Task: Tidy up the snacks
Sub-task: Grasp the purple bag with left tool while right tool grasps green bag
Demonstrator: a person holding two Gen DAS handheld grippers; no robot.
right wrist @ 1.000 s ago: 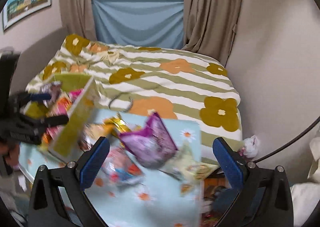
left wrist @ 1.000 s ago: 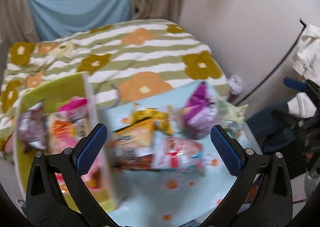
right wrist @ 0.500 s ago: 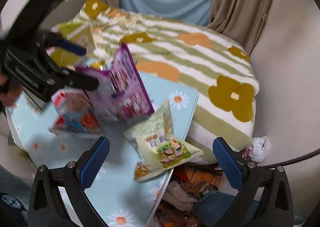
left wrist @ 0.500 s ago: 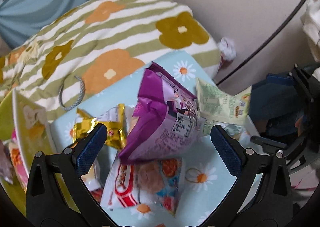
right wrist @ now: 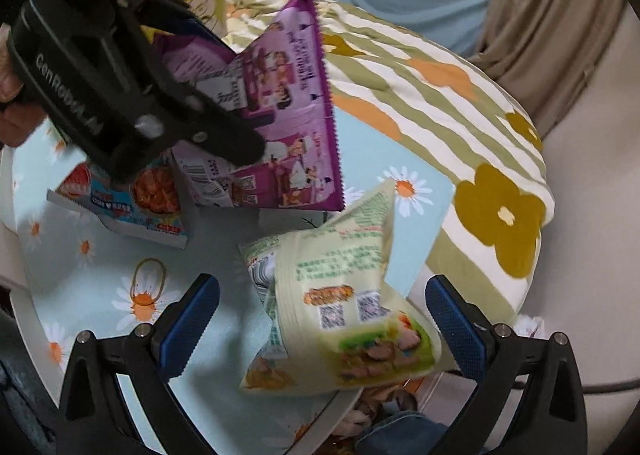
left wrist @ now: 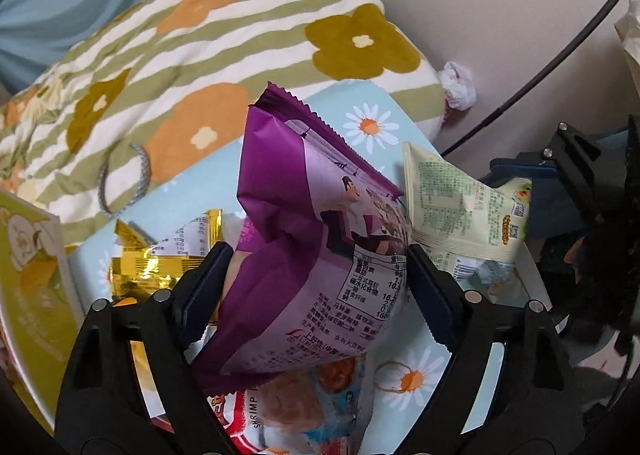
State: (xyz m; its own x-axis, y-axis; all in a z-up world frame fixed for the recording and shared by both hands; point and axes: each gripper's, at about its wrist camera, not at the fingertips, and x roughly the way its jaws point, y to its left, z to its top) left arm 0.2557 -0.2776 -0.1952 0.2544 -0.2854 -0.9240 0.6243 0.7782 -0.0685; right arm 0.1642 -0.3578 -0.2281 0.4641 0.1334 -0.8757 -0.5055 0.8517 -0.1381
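Left wrist view, left tool [left wrist: 316, 279] jaws just closed onto upright purple snack bag [left wrist: 320, 255] on daisy-print tabletop [left wrist: 372, 123], right tool [right wrist: 320, 319] wide open astride pale green bag [right wrist: 340, 315] at right near edge, not pressing it.

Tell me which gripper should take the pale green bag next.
Right. The right gripper is open with the pale green bag already between its fingers, while the left gripper has just closed on the purple bag.
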